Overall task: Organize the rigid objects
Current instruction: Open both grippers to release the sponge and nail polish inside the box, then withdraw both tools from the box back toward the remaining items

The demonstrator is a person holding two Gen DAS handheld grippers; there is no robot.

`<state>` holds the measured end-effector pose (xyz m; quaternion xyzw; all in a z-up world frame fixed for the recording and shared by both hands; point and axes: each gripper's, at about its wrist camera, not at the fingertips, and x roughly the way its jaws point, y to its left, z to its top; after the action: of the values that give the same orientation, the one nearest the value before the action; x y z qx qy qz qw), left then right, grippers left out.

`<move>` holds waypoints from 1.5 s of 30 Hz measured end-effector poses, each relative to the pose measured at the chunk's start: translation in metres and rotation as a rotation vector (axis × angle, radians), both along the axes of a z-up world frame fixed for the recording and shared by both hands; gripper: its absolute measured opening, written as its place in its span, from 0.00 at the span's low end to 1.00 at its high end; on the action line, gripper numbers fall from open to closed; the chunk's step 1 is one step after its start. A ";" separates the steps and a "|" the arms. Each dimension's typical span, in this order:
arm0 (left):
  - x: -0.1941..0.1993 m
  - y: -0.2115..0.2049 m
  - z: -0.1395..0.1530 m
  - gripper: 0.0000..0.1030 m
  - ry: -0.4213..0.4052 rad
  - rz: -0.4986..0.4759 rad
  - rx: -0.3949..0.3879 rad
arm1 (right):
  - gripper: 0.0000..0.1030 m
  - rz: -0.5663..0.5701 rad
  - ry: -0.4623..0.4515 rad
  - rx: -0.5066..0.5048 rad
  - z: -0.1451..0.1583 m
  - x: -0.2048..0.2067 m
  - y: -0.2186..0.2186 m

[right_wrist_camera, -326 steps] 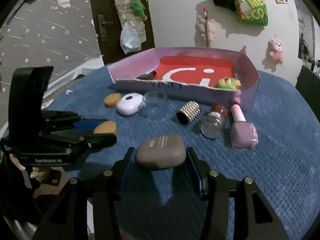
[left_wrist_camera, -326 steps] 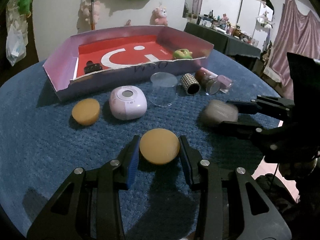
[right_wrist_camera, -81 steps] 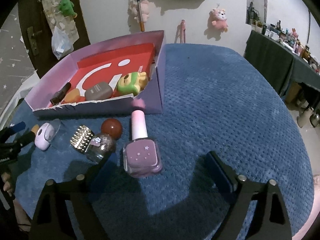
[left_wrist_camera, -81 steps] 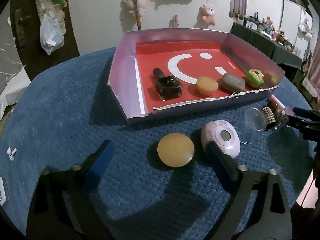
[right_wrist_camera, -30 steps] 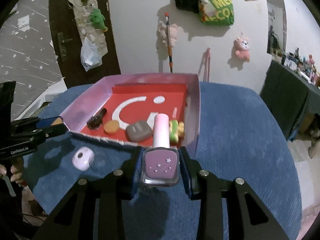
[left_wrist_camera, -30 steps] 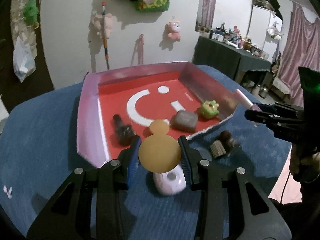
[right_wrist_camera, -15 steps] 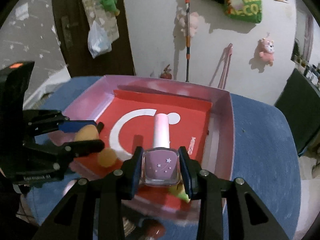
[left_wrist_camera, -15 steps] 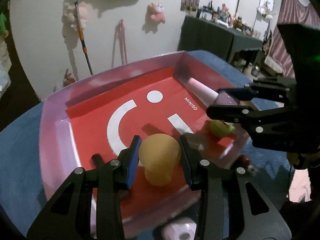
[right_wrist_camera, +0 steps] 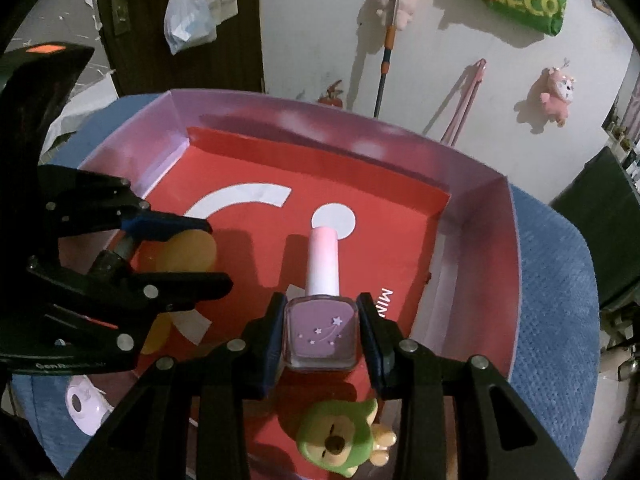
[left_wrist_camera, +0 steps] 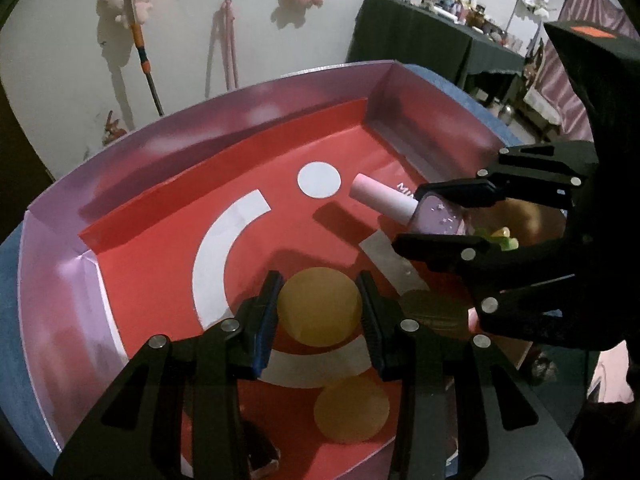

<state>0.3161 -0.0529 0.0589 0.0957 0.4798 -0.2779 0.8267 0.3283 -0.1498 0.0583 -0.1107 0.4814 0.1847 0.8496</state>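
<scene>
Both jaws moved over the tray (left_wrist_camera: 60, 280), clamping yellow disc (left_wrist_camera: 318, 306) and nail polish (right_wrist_camera: 320, 334)

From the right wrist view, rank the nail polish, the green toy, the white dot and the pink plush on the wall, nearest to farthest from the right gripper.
1. Nail polish: clamped in the right gripper.
2. Green toy: in the tray just below the fingers.
3. White dot: printed on the tray floor, ahead, past the bottle's cap.
4. Pink plush: on the wall, upper right, beyond the tray.
</scene>
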 end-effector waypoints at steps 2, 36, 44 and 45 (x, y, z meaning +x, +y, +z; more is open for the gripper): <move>0.002 0.000 -0.002 0.35 0.004 -0.003 0.009 | 0.37 0.000 0.012 -0.010 -0.005 0.002 0.000; 0.006 0.000 -0.007 0.48 0.050 0.029 0.045 | 0.41 0.015 0.070 -0.021 -0.017 0.014 0.001; 0.004 0.007 -0.002 0.56 0.033 0.049 0.026 | 0.51 0.013 0.070 -0.026 -0.016 0.011 0.001; 0.002 0.008 0.000 0.57 0.022 0.054 0.026 | 0.52 0.012 0.068 -0.025 -0.015 0.010 0.001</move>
<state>0.3178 -0.0447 0.0594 0.0902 0.4948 -0.2501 0.8273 0.3379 -0.1490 0.0430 -0.1181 0.5116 0.1874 0.8302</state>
